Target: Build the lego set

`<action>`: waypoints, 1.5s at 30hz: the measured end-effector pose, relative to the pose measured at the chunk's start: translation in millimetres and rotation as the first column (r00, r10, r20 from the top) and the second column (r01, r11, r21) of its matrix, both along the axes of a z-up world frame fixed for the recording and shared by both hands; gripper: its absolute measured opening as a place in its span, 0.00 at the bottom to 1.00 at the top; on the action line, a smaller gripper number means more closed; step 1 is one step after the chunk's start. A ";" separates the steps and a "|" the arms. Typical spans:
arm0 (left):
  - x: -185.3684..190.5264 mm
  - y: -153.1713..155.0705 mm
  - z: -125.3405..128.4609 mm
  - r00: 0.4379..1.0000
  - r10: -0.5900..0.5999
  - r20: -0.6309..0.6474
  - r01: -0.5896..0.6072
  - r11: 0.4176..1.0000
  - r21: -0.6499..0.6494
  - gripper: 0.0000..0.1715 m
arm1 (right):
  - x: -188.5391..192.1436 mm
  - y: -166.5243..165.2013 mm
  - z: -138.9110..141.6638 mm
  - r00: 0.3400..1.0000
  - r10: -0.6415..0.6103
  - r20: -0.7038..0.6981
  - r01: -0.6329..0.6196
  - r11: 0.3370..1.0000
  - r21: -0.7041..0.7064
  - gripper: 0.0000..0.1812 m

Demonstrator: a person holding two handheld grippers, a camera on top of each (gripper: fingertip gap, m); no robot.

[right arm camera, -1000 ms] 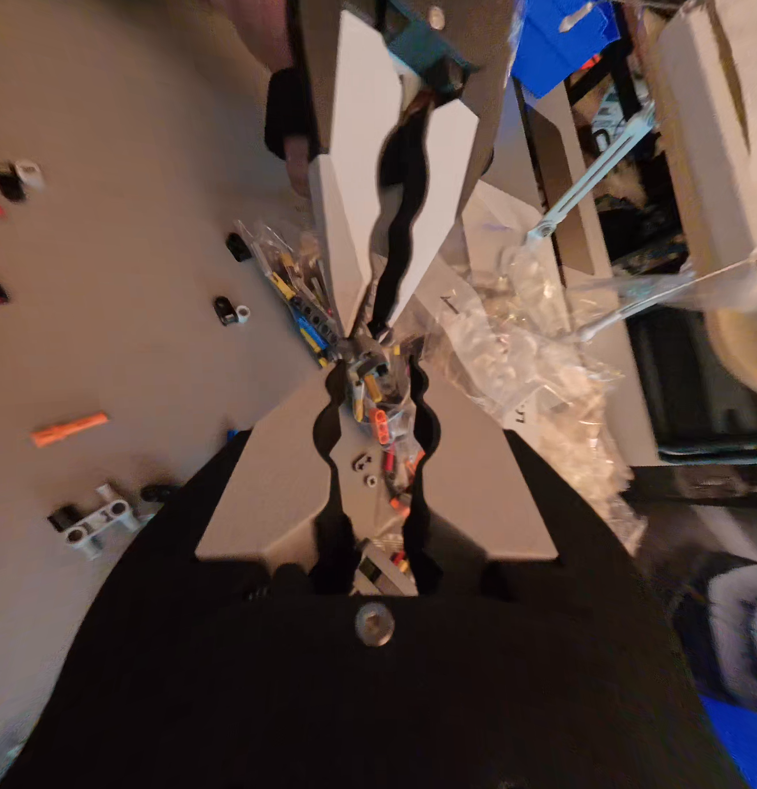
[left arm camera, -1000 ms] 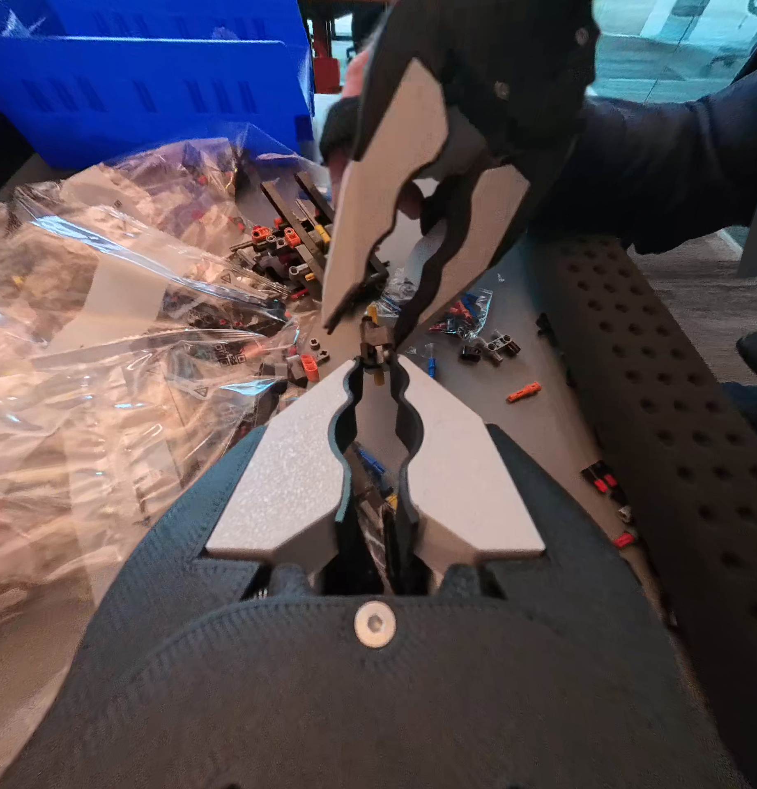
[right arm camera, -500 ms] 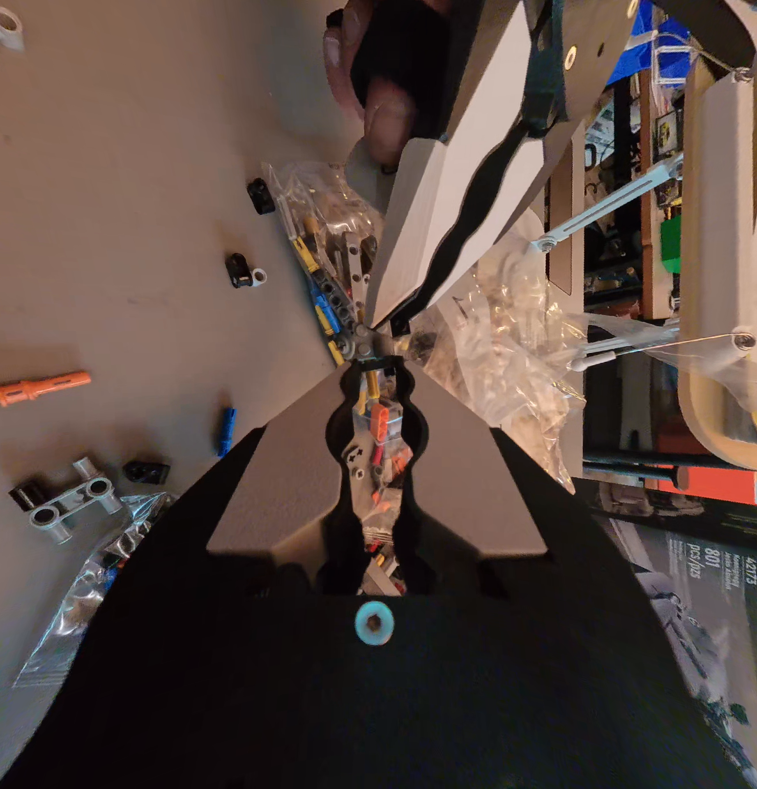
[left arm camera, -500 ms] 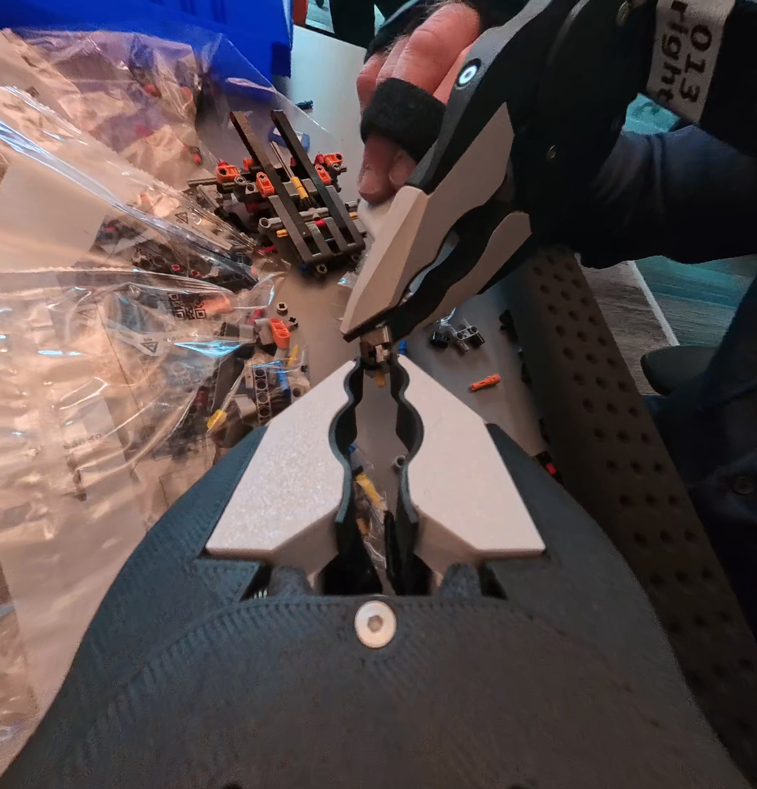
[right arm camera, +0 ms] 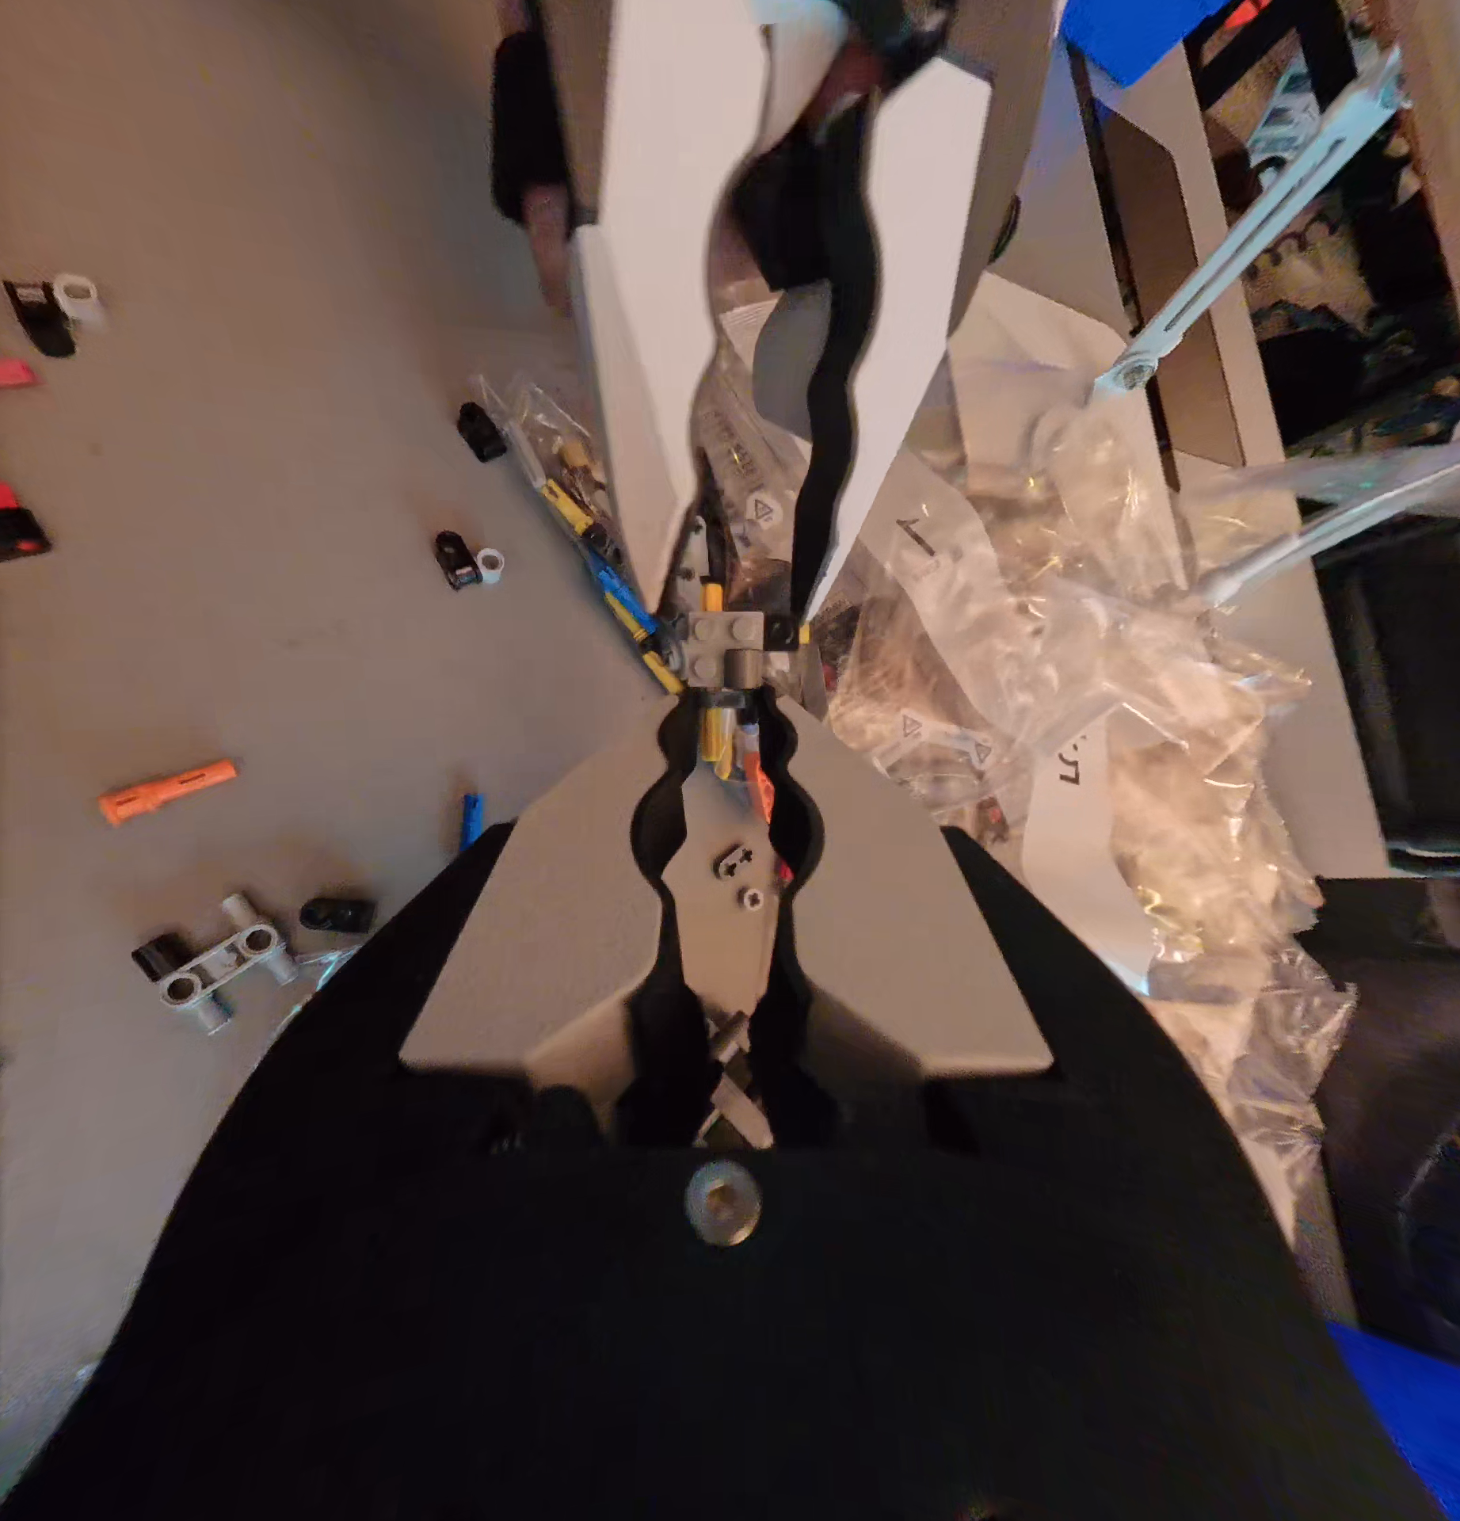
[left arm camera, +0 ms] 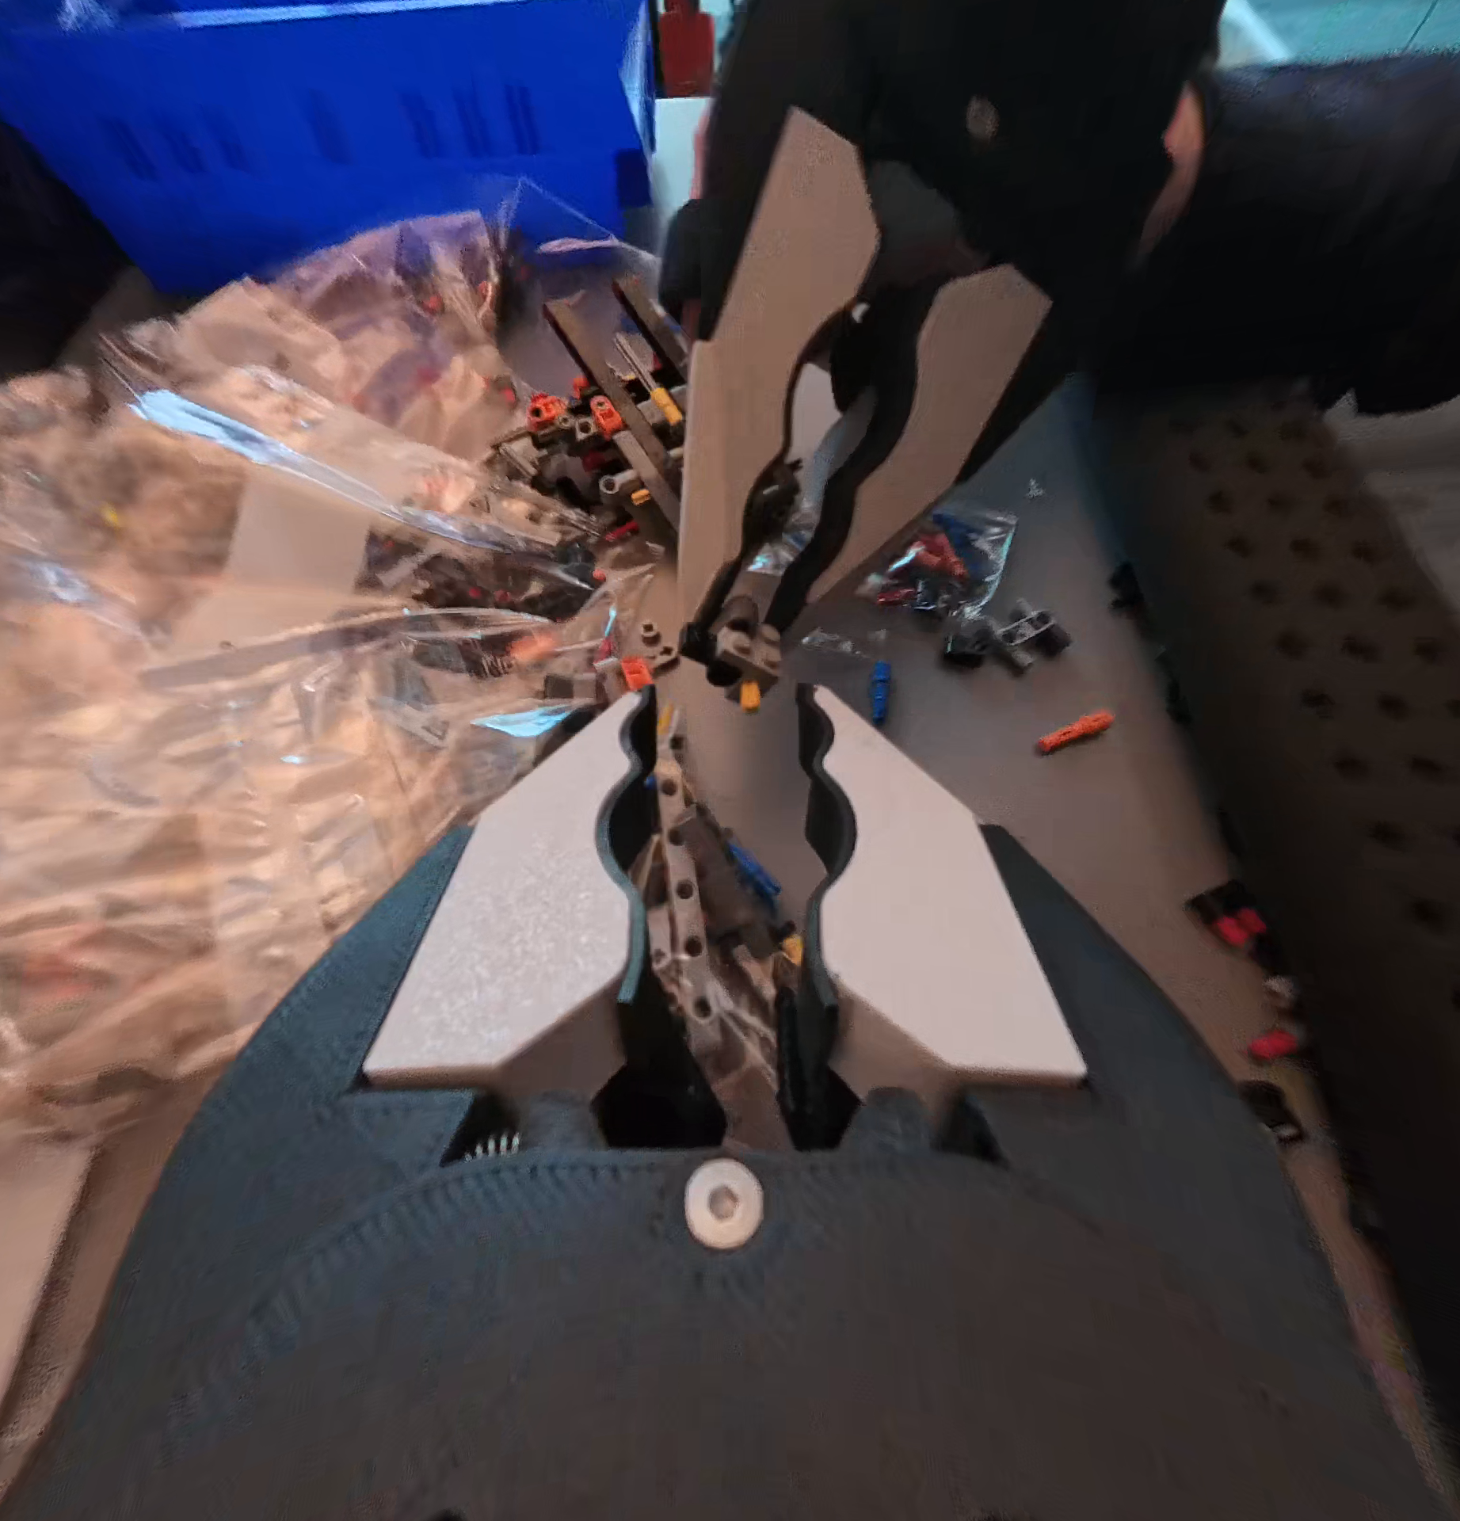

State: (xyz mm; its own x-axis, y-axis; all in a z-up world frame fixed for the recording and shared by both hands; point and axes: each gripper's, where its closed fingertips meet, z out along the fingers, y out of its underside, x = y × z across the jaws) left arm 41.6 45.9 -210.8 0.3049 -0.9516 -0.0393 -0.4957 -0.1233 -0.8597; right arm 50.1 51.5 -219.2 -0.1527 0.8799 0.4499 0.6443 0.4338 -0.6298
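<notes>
1. Small grey assembly (right arm camera: 725, 652): a studded grey plate with a short cylinder and a black piece at one end, held above the table (right arm camera: 257, 206) between the two tools' tips. In the right wrist view its long axis runs left to right, studs facing the camera.
2. Right gripper (right arm camera: 730, 700): fingers drawn narrow, clamping the assembly's near edge.
3. Left gripper (left arm camera: 726, 700): fingers parted, nothing between them; the assembly, with a yellow pin below, sits just beyond its tips.
4. Partly built frame (left arm camera: 619, 428): black beams running near to far, lying at the far side.
5. Clear bags (left arm camera: 216, 617) crowd the left; an orange pin (left arm camera: 1076, 731) and loose pieces lie on the right, near the table's perforated edge (left arm camera: 1327, 658).
</notes>
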 end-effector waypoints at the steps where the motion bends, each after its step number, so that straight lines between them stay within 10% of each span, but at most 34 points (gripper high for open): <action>1: 2.0 -0.8 0.0 1.000 -0.008 -0.017 0.009 0.999 0.040 0.19 | 0.0 -0.1 0.4 1.000 -0.001 -0.005 0.001 1.000 -0.016 0.06; 45: 11.9 2.5 9.0 0.999 -0.001 -0.051 0.015 0.960 0.280 0.08 | 2.1 -0.2 12.7 0.998 -0.020 -0.052 0.016 0.998 -0.065 0.06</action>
